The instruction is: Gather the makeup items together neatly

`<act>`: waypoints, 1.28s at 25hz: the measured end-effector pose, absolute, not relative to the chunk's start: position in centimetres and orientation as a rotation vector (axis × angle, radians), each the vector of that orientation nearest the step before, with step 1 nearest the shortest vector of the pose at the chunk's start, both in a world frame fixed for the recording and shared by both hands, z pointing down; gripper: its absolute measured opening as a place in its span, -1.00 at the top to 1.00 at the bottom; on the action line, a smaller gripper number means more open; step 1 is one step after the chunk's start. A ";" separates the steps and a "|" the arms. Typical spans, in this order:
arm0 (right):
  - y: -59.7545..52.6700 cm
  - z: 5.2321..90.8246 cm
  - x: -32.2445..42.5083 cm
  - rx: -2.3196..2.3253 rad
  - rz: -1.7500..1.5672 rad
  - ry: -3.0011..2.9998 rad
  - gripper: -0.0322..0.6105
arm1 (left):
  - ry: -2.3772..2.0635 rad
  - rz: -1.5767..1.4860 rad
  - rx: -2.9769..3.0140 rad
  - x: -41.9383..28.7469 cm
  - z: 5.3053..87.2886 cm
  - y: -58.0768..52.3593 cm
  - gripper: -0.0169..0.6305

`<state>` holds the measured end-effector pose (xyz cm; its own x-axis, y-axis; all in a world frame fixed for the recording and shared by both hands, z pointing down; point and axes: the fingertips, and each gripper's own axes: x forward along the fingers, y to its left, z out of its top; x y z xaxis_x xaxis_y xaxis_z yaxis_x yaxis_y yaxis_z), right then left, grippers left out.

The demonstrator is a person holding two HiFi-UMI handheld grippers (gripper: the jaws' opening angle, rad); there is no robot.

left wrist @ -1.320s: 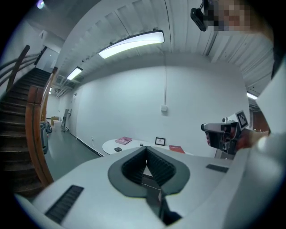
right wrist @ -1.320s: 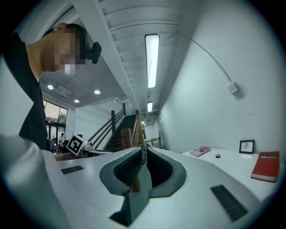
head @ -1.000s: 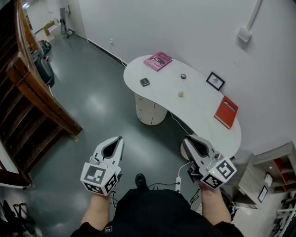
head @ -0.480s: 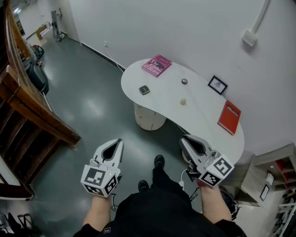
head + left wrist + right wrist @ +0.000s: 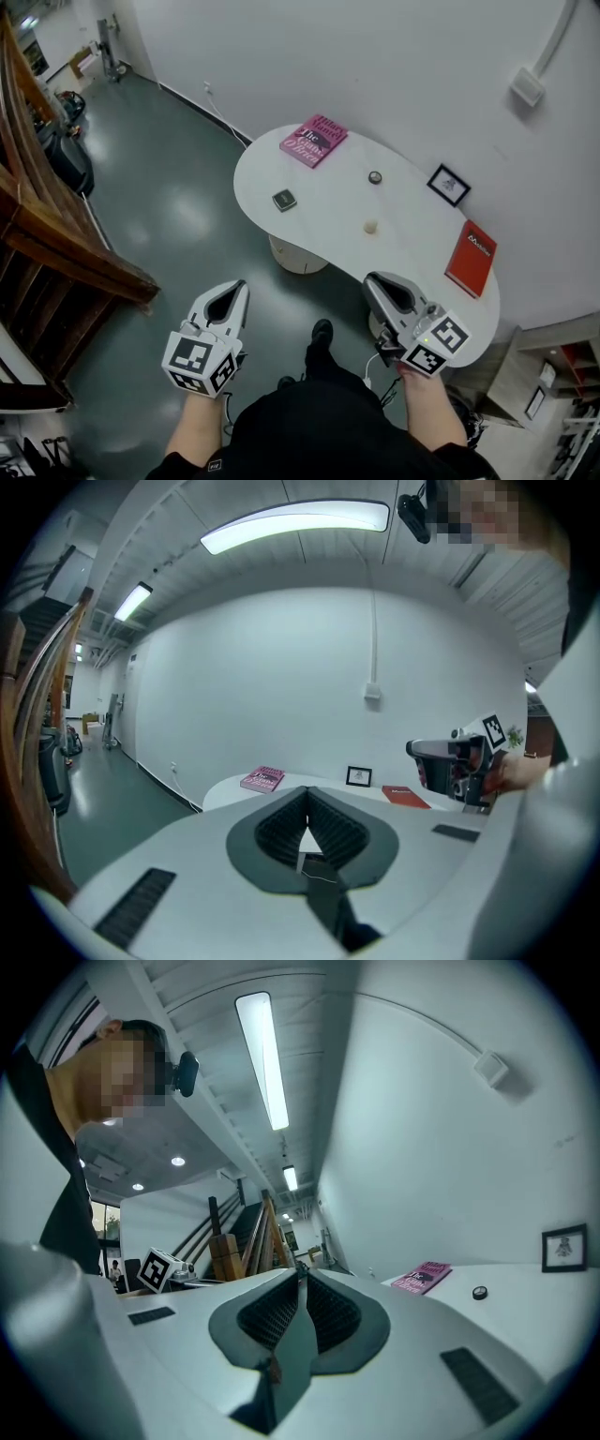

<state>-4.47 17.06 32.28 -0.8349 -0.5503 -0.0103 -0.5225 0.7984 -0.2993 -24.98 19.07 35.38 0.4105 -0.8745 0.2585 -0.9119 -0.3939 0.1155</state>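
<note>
We hold the left gripper (image 5: 241, 284) and right gripper (image 5: 369, 281) with jaws pressed together, empty, and the small items (image 5: 285, 200) on the far table (image 5: 328, 202) are too tiny to name.

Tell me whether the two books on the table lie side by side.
No, the red book lies at the table's right end, the pink book at its left.

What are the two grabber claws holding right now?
Nothing. The left gripper and right gripper are both shut and empty, short of the white curved table.
</note>
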 end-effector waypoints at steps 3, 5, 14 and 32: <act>12.8 32.5 -3.0 -0.859 -0.459 2.881 0.78 | -1.554 0.249 2.440 -23.2 35.1 14.8 0.92; 9.9 32.1 -2.0 -0.857 -0.461 2.873 0.78 | -1.547 0.265 2.444 -22.1 34.9 11.9 0.92; 0.9 31.6 1.3 -0.845 -0.453 2.860 0.78 | -1.536 0.297 2.461 -18.1 34.9 2.6 0.92; -7.2 31.2 -1.4 -1.126 -0.466 2.786 0.78 | -1.167 0.464 2.570 -21.6 44.6 -9.2 0.44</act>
